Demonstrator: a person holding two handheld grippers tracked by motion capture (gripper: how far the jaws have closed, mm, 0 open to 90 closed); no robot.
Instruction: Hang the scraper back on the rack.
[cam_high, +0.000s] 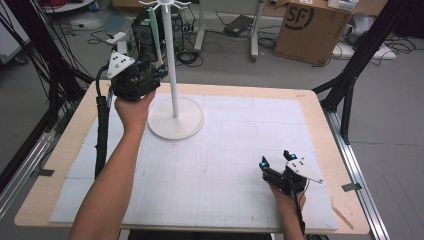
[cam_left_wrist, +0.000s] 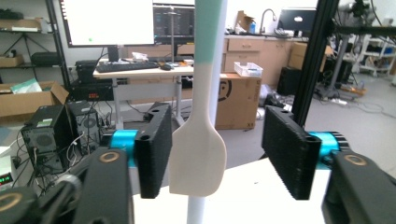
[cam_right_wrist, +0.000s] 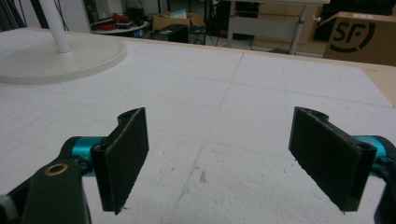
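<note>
Hanging from the white rack, the spatula dangles free between your left gripper pads, which stand parted; the blade lies just beside the left pad, apart from the right one, so the hook appears to carry it. Your right gripper rests wide open and empty, low over the white mat, well apart from the stand.

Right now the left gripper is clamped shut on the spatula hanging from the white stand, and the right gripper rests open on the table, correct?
Not quite: the left gripper is open. The left gripper view shows the spatula between its jaws, with a clear gap on one side. It does hang at the white stand, and the right gripper is open, low over the table.
</note>
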